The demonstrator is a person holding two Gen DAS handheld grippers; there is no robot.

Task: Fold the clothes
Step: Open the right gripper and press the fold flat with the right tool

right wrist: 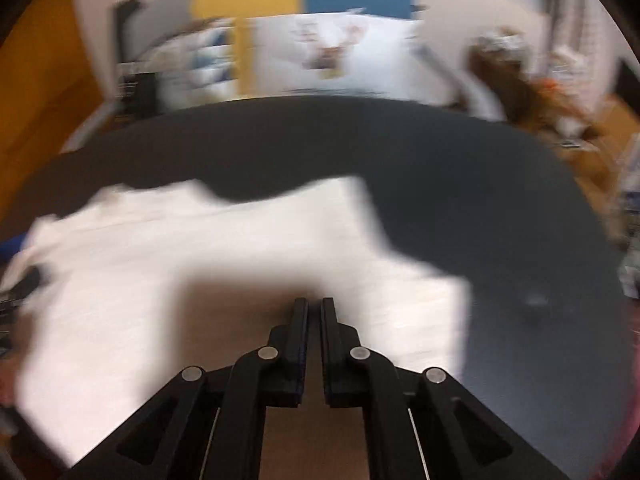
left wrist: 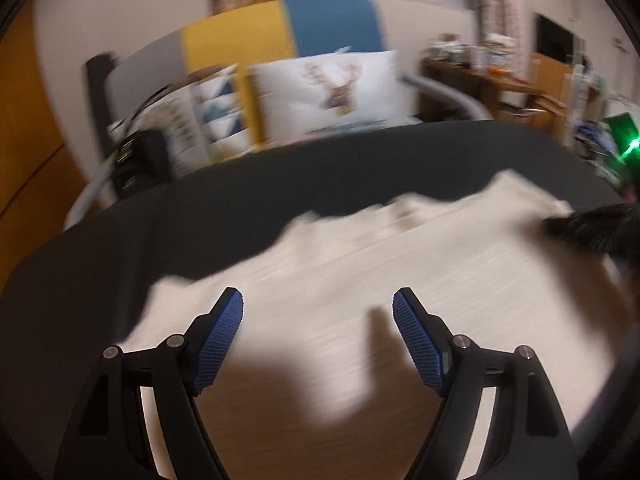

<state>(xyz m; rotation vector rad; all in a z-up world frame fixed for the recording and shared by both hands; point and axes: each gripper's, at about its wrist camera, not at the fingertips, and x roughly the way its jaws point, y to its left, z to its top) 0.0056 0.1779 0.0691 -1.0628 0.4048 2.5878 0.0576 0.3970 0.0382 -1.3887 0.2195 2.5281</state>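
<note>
- White garment [left wrist: 400, 280] lies spread on the dark bed [left wrist: 280, 176] — its edges smeared by blur, type unclear.
- Left gripper [left wrist: 318, 316] hangs over it, fingers spread, nothing between them.
- Right gripper [right wrist: 314, 308] above the cloth too — fingers pressed together, holding nothing.
- Beyond, pillows [left wrist: 332, 92] and a cluttered desk [left wrist: 500, 80], blurred.

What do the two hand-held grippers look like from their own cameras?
The left hand-held gripper has black linkage arms with silver pivot pins and textured blue pads on its fingers. The right hand-held gripper has the same black frame and silver pins; only thin blue edges of its pads show. No cables or sleeves show.
</note>
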